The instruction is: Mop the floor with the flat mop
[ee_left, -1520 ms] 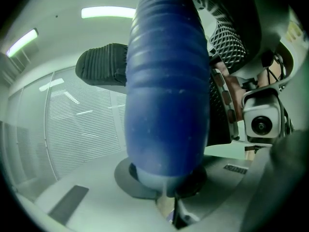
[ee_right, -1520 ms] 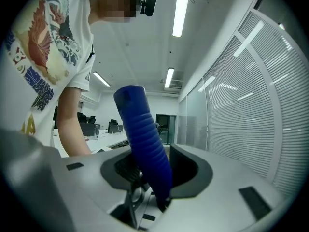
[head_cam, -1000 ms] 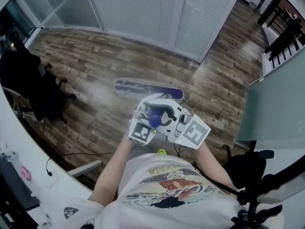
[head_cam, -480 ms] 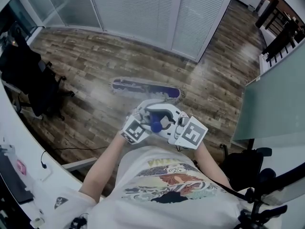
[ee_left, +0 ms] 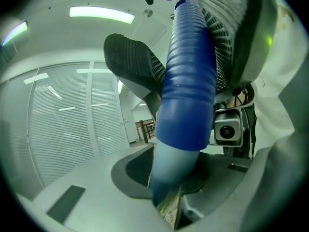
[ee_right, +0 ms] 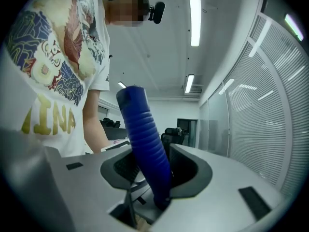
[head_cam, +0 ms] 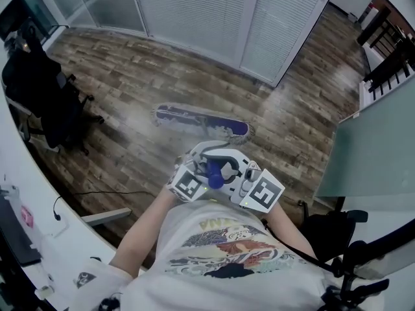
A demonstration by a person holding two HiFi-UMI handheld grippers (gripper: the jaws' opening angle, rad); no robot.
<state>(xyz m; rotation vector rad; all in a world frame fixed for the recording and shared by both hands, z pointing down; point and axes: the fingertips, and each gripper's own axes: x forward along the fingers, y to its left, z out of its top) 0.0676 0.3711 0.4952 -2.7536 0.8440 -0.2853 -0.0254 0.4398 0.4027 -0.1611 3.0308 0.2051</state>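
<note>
The flat mop's blue pad (head_cam: 201, 122) lies on the wood floor in front of the person. Its ribbed blue handle (head_cam: 214, 172) rises to chest height, where both grippers meet. In the left gripper view the handle (ee_left: 186, 86) runs between the dark ribbed pads (ee_left: 133, 64). My left gripper (head_cam: 198, 166) has just been opening its jaws and now stands shut on that handle. In the right gripper view the handle (ee_right: 142, 139) stands up between the grey jaws, and my right gripper (head_cam: 235, 168) is shut on it too.
Blind-covered glass partitions (head_cam: 194, 11) close off the far side. An office chair draped in black (head_cam: 42, 96) stands at the left beside a white desk (head_cam: 39, 238). A cable (head_cam: 97, 194) lies on the floor. A frosted panel (head_cam: 373, 148) and black chair (head_cam: 331, 229) are on the right.
Both grippers and the handle top have drawn slightly nearer the person's body. The mop pad rests at about the same place on the floor.
</note>
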